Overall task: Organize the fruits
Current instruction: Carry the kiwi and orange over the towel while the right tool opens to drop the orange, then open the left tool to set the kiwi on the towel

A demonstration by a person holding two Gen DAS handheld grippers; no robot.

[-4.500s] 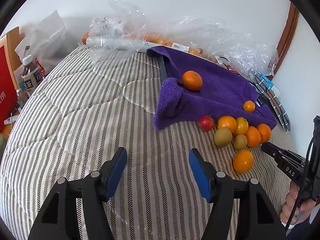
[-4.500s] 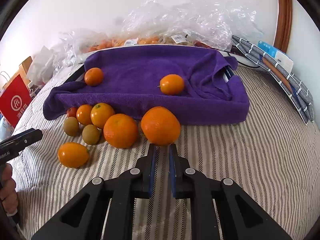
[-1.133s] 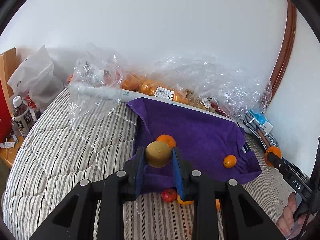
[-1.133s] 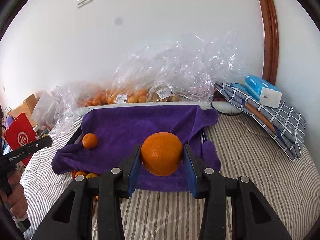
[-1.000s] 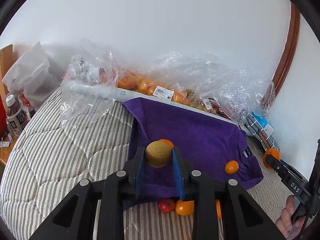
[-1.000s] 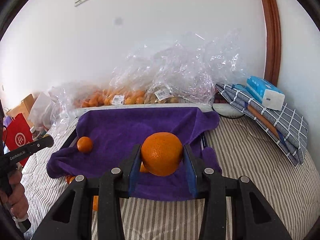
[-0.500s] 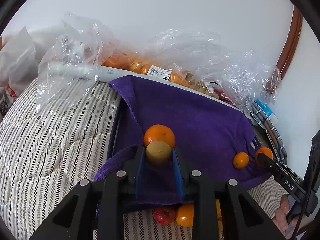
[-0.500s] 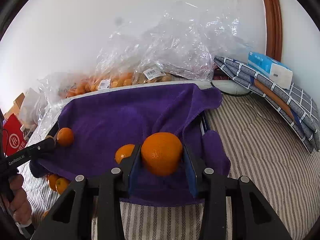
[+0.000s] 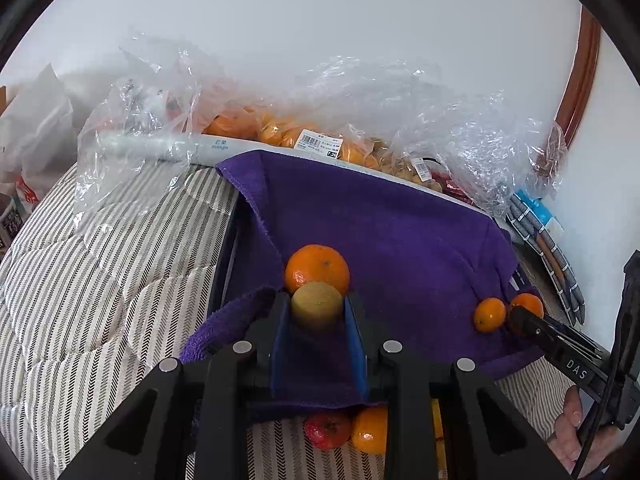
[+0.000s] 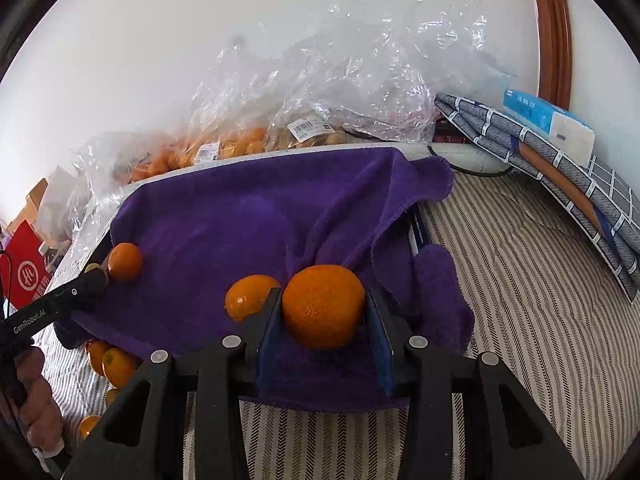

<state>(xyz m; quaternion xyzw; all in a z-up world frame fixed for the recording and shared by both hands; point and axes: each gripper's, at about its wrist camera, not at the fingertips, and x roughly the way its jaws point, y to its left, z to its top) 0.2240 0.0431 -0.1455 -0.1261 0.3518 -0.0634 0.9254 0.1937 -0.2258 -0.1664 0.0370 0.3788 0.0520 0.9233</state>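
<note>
Fruits are being gathered on the purple towel (image 10: 240, 216), so the left gripper (image 9: 317, 316) pinches a kiwi (image 9: 316, 306) and the right gripper (image 10: 324, 312) an orange (image 10: 323, 306) low above it, apparently for release beside fruit already there.

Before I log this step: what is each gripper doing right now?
Left gripper: closed on the kiwi.
Right gripper: closed on the large orange.

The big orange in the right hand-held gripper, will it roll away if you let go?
Probably only a little. The big orange is round and smooth, so it could roll. But the purple towel under it looks soft and rumpled, which should slow it. It may nudge the smaller orange right beside it.
</note>
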